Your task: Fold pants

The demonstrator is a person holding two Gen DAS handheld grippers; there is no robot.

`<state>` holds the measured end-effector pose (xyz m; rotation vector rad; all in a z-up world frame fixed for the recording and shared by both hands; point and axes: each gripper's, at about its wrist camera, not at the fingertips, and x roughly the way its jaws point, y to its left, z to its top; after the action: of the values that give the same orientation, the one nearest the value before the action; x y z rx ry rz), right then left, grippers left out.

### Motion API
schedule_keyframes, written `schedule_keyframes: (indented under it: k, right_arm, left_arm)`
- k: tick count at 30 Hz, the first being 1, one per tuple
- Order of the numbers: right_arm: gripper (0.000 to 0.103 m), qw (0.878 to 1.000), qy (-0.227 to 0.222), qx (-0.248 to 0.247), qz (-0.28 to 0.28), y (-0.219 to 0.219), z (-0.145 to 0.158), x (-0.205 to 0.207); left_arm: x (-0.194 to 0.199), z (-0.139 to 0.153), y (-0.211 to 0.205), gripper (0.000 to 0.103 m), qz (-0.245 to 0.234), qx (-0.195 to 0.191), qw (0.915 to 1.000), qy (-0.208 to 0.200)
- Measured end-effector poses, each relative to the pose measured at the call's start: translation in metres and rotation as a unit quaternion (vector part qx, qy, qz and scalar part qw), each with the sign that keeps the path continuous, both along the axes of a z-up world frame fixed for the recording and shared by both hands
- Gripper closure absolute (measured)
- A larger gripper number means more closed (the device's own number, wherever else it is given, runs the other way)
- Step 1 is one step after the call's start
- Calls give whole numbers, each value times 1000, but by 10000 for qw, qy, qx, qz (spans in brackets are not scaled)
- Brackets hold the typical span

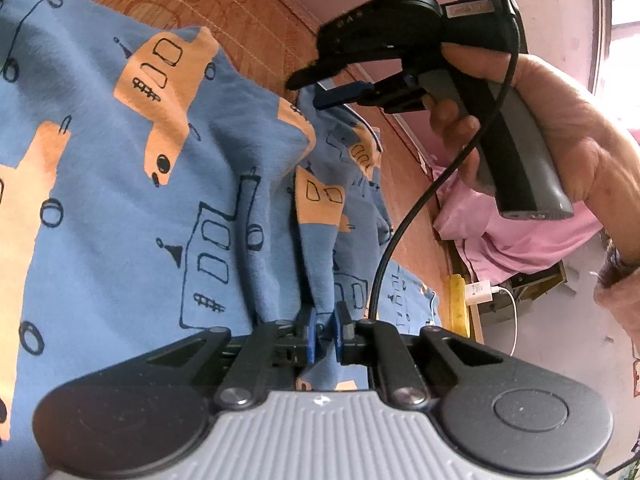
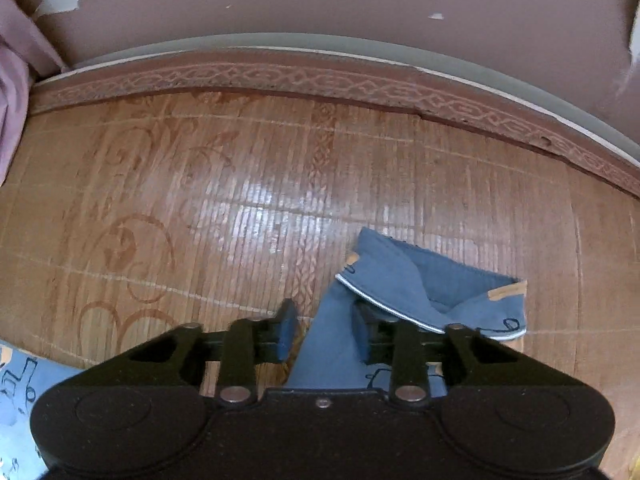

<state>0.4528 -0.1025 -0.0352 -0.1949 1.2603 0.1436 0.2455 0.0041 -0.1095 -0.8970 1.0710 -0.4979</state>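
Blue cotton pants: soft knit pants [image 1: 132, 184] printed with orange vehicles and dark outline drawings, rumpled into ridges, lying on the mat.
Waist or hem end: in the right wrist view a turned-over end [image 2: 404, 280] shows a plain blue inside and a thin pale piped edge.
Woven mat: glossy reddish-brown slatted bamboo mat [image 2: 248, 200] with swirl patterns and a braided border, under the pants.
Left hand-held gripper [image 1: 325, 334]: blue pads nearly together, pinching a raised fold of the pants between them.
Right hand-held gripper [image 2: 326, 330]: jaws apart, a strip of the fabric passing between them and touching the right pad; not squeezed.
Person's hand [image 1: 532, 120]: wrapped round the grey handle of the right hand-held gripper, held above the pants' far edge.
Wall: pink, paint chipped [image 2: 320, 0].
Pink cloth [image 1: 516, 236]: crumpled beside the mat.
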Motion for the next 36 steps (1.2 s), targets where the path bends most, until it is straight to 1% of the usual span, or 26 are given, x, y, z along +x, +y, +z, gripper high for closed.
schedule_keyframes:
  k: [1,2,4,6,7,8,9,11,14,17,18,20,21,22,24,25,26,27,28,30,31,32,33,34,36]
  right_arm:
    - [102,9999,-57,-83,13,0,1,-1]
    - [102,9999,-94,-57,13,-4,1,-3]
    - [103,9996,-141,184,-135,-15,4,-7]
    - [103,9979,-304,497,-280,-31,12,-11]
    - [103,9956,-409,744,-395,-43,18,-14]
    - [103,9908,-492,1150,-507,-58,25,-18]
    - [103,9874,-538,1367,-582,-70,32,-22]
    - [103,9769,-812,1858,-671,-101,50,-37]
    - [103,9625,-1385,2250,-609,-146,77,-65]
    - [103,9402,-1942,2697,-748,-194,98,-101]
    - [103,9307,-2198,2816,-784,-212,105,-122]
    - [103,9166,-2586,2928,-857,-239,111,-162]
    - [103,9099,-2786,2928,-932,-253,112,-185]
    - [103,9019,-2986,2923,-1096,-267,108,-210]
    - [103,8882,-3184,2923,-1554,-292,86,-257]
    - [103,8830,-3211,2919,-1790,-302,75,-277]
    - [103,8766,-3174,2963,-2077,-311,60,-296]
    - [103,8710,-3090,3014,-2344,-319,44,-311]
    - [103,8670,-3011,3026,-2570,-327,29,-320]
    - [103,8623,-2801,3016,-2951,-335,2,-335]
    - [103,8575,-2697,3063,-3131,-340,-8,-341]
    - [103,8549,-2601,3095,-3251,-341,-16,-343]
    - [103,8551,-2494,3102,-3324,-342,-21,-345]
    - [103,8574,-2442,3095,-3310,-342,-22,-346]
    - [103,8630,-2428,3017,-3245,-342,-20,-345]
  left_arm:
    - [0,0,0,92,11,1,10000,26]
    - [0,0,1,93,19,9,10000,43]
    - [-1,1,1,93,0,74,10000,27]
    - [-1,6,-2,94,-66,228,9997,-54]
    - [0,9,-2,95,-95,317,9994,-98]
    - [0,12,-3,95,-115,414,9990,-146]
    - [0,15,-4,95,-126,515,9984,-199]
    - [0,21,-6,95,-136,654,9974,-274]
    - [0,31,-13,98,-127,1003,9939,-435]
    - [-3,52,-26,99,-270,1380,9864,-846]
    - [-6,61,-33,99,-389,1546,9815,-1059]
    - [-14,78,-49,99,-685,1940,9670,-1503]
    - [-20,85,-59,100,-865,2132,9579,-1714]
    - [-27,91,-68,100,-1062,2310,9476,-1936]
    - [-41,95,-82,100,-1408,2597,9289,-2235]
    - [-48,95,-90,100,-1577,2721,9201,-2335]
    - [-56,94,-98,100,-1784,2854,9098,-2428]
    - [-64,91,-105,100,-1947,2968,9015,-2476]
    - [-71,87,-112,100,-2129,3111,8913,-2518]
    - [-79,80,-124,100,-2387,3315,8760,-2564]
    - [-83,77,-128,100,-2493,3418,8687,-2577]
    - [-87,74,-131,100,-2567,3481,8636,-2591]
    - [-89,73,-132,100,-2613,3515,8604,-2604]
    - [-90,73,-132,100,-2642,3534,8590,-2597]
    - [-88,73,-131,100,-2657,3514,8613,-2530]
